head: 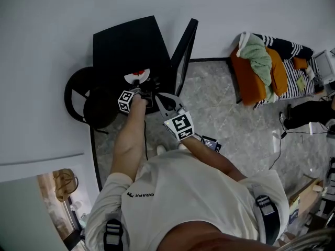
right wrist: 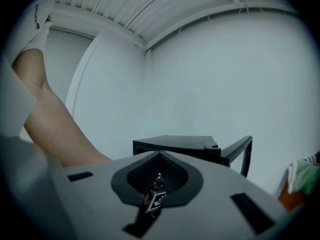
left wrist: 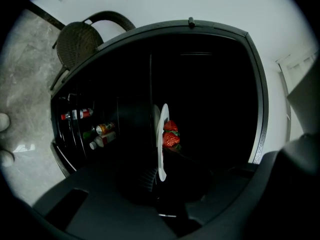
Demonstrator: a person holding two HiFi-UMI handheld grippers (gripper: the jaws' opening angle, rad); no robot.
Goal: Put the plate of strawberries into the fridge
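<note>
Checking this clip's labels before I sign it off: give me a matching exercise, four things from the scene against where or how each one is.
Things:
1. plate
2. fridge door
3. bottles and cans
4. chair

States:
A. standing beside the fridge
B. clamped edge-on in the left gripper
C. swung open
D. lined up on dark racks

Pairs: 1-B, 2-C, 3-D, 4-A.

Red strawberries (left wrist: 171,139), white plate (left wrist: 161,151), black fridge (head: 128,43), perhaps brown chair (left wrist: 77,41)
</note>
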